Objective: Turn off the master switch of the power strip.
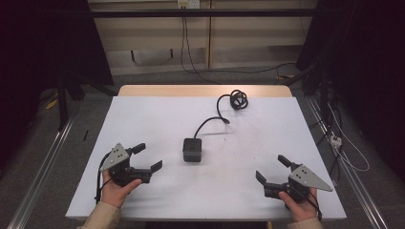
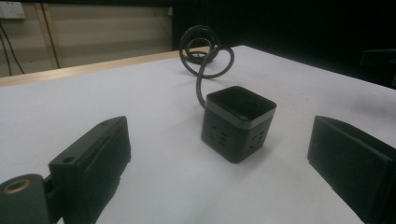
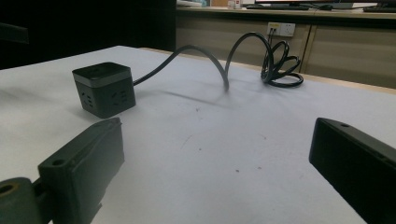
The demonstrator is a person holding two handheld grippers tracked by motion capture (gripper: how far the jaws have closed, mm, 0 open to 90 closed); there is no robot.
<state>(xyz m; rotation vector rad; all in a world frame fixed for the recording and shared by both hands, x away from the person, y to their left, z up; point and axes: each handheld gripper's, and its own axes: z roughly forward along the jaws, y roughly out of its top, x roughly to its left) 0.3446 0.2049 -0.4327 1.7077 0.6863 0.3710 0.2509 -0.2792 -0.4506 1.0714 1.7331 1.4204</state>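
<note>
Socket cube (image 1: 192, 150), one black block, sits mid-table between two hand-held grippers, the left hand-held gripper (image 1: 148, 158) and right hand-held gripper (image 1: 271, 169), both with jaws apart, its single coiled cord (image 1: 237, 99) trailing across the white table (image 1: 143, 114).

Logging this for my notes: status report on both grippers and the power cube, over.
Left gripper open, right gripper open, both empty. Power cube upright mid-table, untouched, cord coiled behind. Path clear.
</note>
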